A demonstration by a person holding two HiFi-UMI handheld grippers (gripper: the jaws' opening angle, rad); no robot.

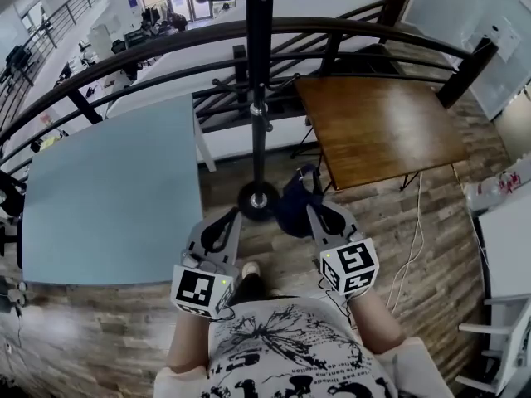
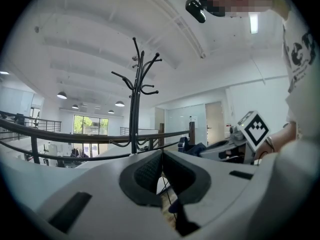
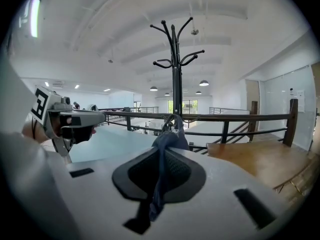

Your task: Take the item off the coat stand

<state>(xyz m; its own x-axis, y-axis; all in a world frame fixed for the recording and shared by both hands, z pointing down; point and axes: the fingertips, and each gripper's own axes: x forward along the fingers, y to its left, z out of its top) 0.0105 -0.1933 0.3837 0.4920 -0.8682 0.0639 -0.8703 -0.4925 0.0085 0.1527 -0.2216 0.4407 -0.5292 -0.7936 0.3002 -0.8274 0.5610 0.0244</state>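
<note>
**No legible wording in any view**

We find nothing we can read. The white shirt point(image 1: 282, 351) carries a black drawing with lettering below it, but the frame edge cuts the letters and we cannot make them out. The left cube point(image 1: 199, 291) and the right cube point(image 1: 352, 265) bear only black-and-white square patterns, no letters. A sheet point(image 1: 499, 36) on the glass wall and a blue sign point(image 1: 133, 2) far off are too small to read.

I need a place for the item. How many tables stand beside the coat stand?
2: a blue table left of the coat stand, a brown table right; more may be hidden.
</note>
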